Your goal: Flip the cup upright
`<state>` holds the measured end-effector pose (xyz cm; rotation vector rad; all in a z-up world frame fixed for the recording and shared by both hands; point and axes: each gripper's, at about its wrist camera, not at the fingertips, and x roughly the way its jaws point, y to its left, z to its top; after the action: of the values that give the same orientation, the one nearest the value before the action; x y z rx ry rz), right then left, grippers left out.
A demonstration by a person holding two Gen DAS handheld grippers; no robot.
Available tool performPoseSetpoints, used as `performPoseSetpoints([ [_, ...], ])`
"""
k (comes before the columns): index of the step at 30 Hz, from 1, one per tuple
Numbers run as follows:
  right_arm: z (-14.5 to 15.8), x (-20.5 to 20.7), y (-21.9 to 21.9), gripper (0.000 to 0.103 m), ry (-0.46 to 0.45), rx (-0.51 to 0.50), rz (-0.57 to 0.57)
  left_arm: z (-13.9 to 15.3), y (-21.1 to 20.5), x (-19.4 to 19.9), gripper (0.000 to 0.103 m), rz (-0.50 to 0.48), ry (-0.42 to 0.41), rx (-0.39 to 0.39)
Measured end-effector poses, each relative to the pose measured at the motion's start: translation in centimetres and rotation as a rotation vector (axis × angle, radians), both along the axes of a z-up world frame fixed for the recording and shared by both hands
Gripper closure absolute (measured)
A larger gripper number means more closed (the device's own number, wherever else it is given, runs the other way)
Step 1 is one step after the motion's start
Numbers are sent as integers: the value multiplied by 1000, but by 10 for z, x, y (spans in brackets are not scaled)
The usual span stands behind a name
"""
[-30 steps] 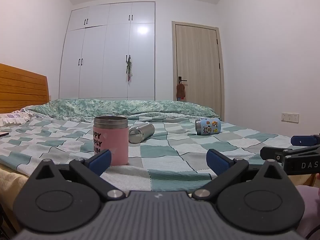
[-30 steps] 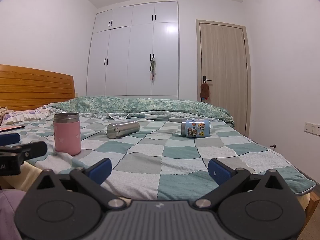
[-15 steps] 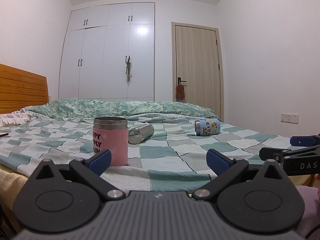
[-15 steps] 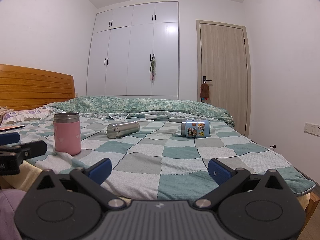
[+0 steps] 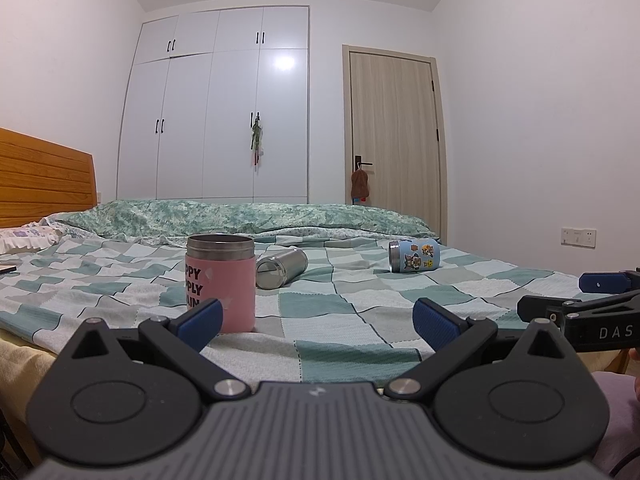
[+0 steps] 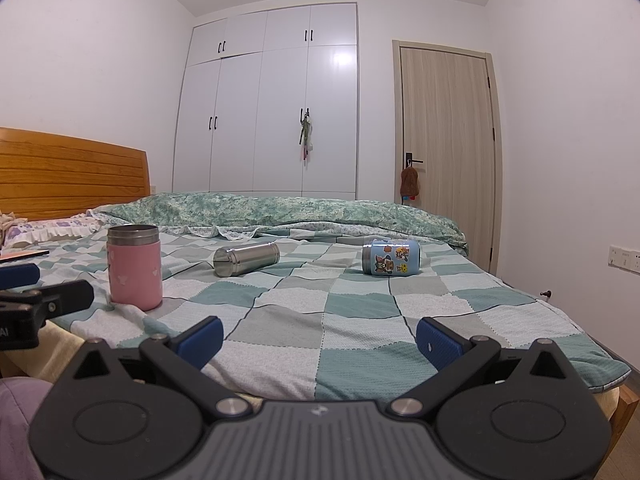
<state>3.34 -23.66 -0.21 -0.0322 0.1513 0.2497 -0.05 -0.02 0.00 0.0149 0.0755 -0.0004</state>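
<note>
Three cups are on the checkered bedspread (image 5: 340,320). A pink cup (image 5: 220,280) with a steel rim stands upright, nearest the left gripper; it also shows in the right wrist view (image 6: 135,267). A plain steel cup (image 5: 281,268) (image 6: 246,259) lies on its side behind it. A blue cartoon-sticker cup (image 5: 414,255) (image 6: 391,257) lies on its side farther right. My left gripper (image 5: 316,322) is open and empty, short of the bed edge. My right gripper (image 6: 318,338) is open and empty, also short of the bed; it shows in the left wrist view (image 5: 580,300).
A rumpled green duvet (image 6: 280,210) lies along the far side of the bed. A wooden headboard (image 6: 68,176) and pillow (image 6: 52,230) are at left. A white wardrobe (image 6: 272,112) and door (image 6: 448,140) stand behind. The bed's right corner (image 6: 612,376) drops to the floor.
Both grippers stay open. The left wrist view has shifted very slightly; the cups have not moved.
</note>
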Motion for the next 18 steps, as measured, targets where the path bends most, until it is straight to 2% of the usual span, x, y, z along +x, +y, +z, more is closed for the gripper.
performPoseSetpoints([
  [18,0,0,0,0,-2,0,1,1,-2,-2,0,1,-1,0],
])
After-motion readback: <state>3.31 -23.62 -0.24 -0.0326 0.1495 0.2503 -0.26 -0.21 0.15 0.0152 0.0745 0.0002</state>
